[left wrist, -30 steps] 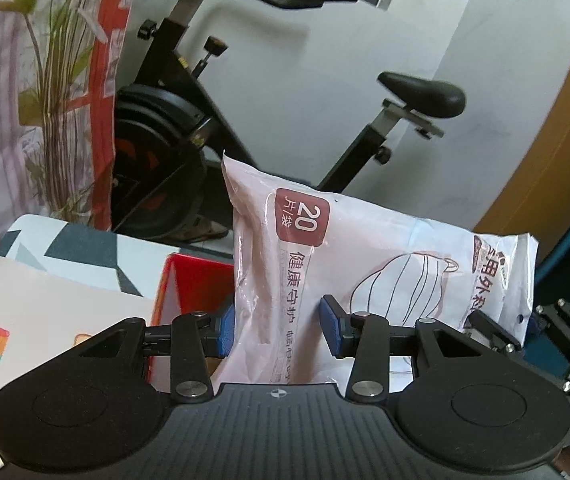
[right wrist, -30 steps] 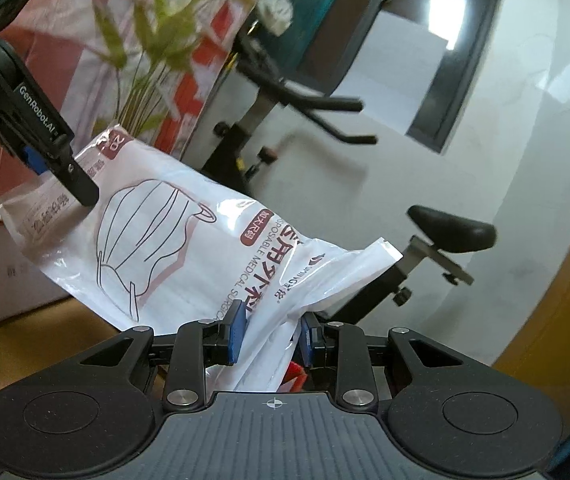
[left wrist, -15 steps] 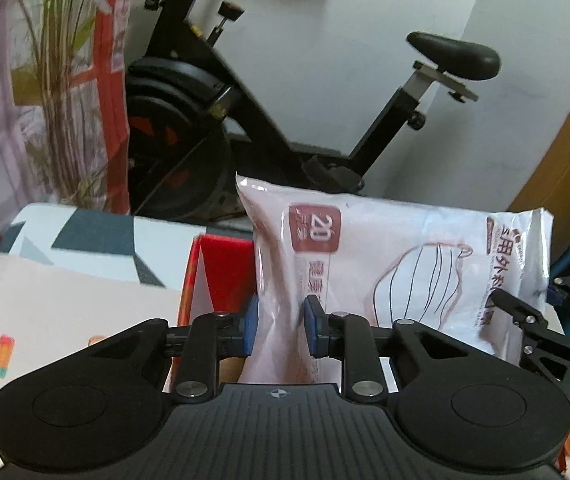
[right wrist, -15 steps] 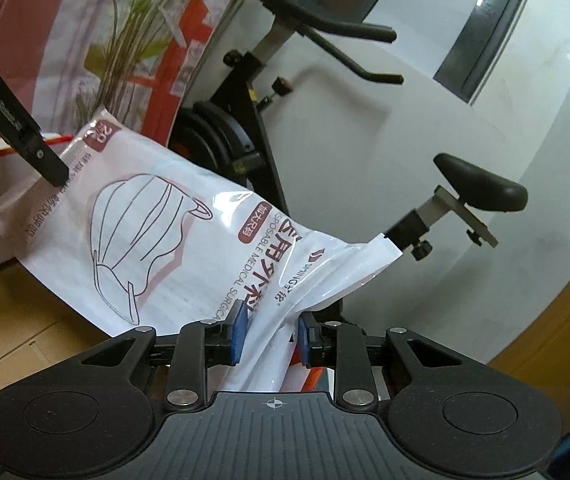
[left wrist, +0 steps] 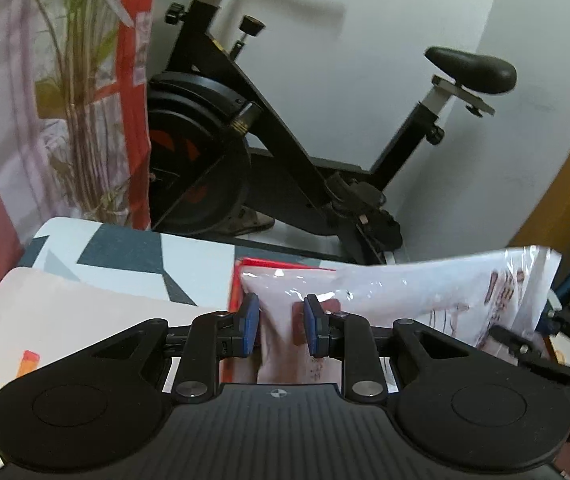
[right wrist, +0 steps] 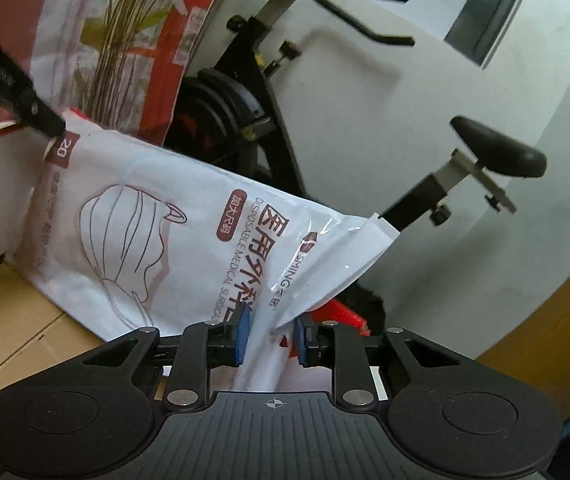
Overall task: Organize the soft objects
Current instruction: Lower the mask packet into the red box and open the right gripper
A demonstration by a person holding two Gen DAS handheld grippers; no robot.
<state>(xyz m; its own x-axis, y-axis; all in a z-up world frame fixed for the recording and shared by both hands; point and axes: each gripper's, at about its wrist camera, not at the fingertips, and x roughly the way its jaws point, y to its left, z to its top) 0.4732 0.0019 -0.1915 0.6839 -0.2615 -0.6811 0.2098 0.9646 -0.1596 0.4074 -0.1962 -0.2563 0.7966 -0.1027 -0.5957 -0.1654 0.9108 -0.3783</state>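
A white plastic pack of surgical masks [right wrist: 145, 236], printed with a mask drawing and dark red labels, is held by both grippers. My left gripper [left wrist: 281, 330] is shut on one end of the pack [left wrist: 405, 292], which now lies nearly flat. My right gripper [right wrist: 271, 336] is shut on the other end, near its crumpled clear seam. The left gripper's finger [right wrist: 9, 92] shows at the pack's far corner in the right wrist view. The right gripper's fingers [left wrist: 541, 344] show at the right edge of the left wrist view.
A red-rimmed box [left wrist: 285, 264] sits just under the pack. A brown cardboard box [right wrist: 5, 328] lies below left. A black exercise bike [left wrist: 265, 132] stands behind, against a white wall. A plant [left wrist: 81, 92] and a patterned cloth surface [left wrist: 105, 256] are at left.
The pack has dropped and tilted from upright to nearly flat over the red box. The left gripper, open around it a second ago, has closed on its end. The right gripper stays shut.
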